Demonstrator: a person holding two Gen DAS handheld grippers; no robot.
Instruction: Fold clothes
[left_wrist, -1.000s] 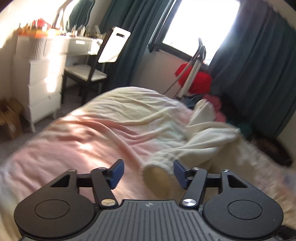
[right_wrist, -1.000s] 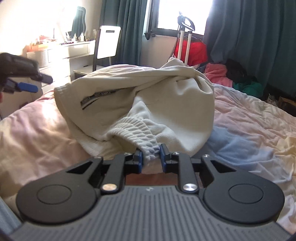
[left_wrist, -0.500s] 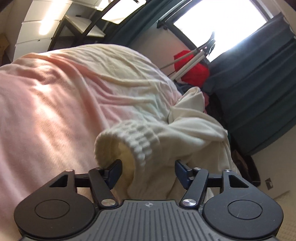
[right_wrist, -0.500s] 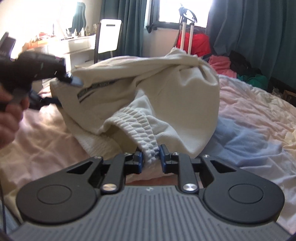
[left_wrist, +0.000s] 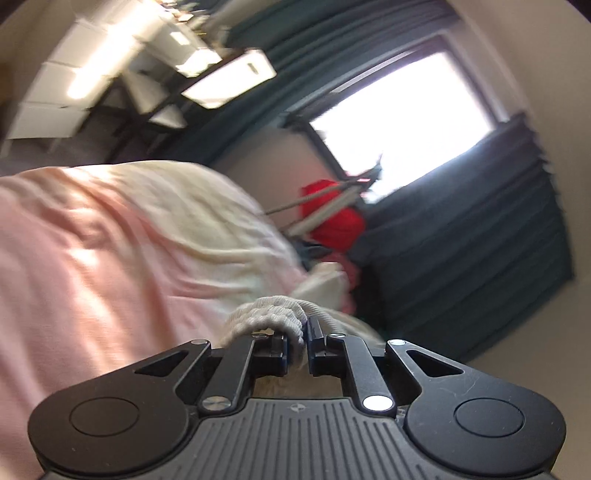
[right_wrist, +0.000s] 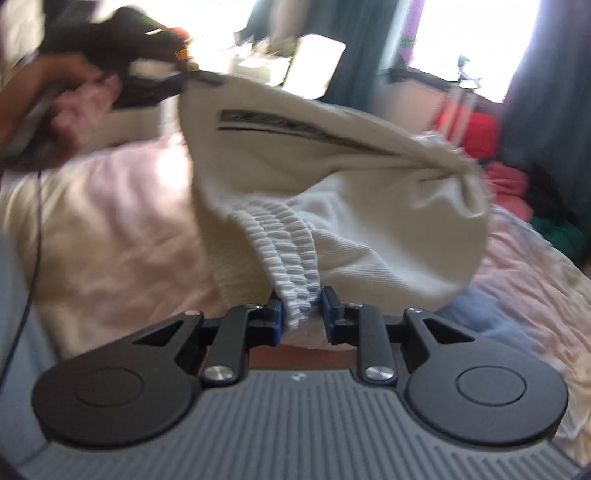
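Note:
A cream garment (right_wrist: 369, 206) with a black printed strip hangs over the pink bed cover (right_wrist: 129, 240), stretched between both grippers. My left gripper (left_wrist: 297, 343) is shut on a ribbed cuff (left_wrist: 266, 314) of it. In the right wrist view that same left gripper (right_wrist: 192, 75) pinches the garment's upper left corner, with a person's hand (right_wrist: 74, 99) behind it. My right gripper (right_wrist: 302, 317) has a ribbed band (right_wrist: 291, 266) between its blue pads. Its jaws are opening slightly, and the pads still touch the fabric.
The bed cover (left_wrist: 92, 258) fills the foreground. Beyond the bed stand a chair (left_wrist: 229, 81) and white drawers (left_wrist: 62, 92). A red bag (left_wrist: 332, 218) and a pile of clothes (right_wrist: 509, 177) lie below the window, beside dark green curtains (left_wrist: 480, 258).
My left gripper has closed from wide open onto the ribbed cuff and rolled. It has raised that corner, so the garment is pulled taut. The right gripper's gap has widened a little.

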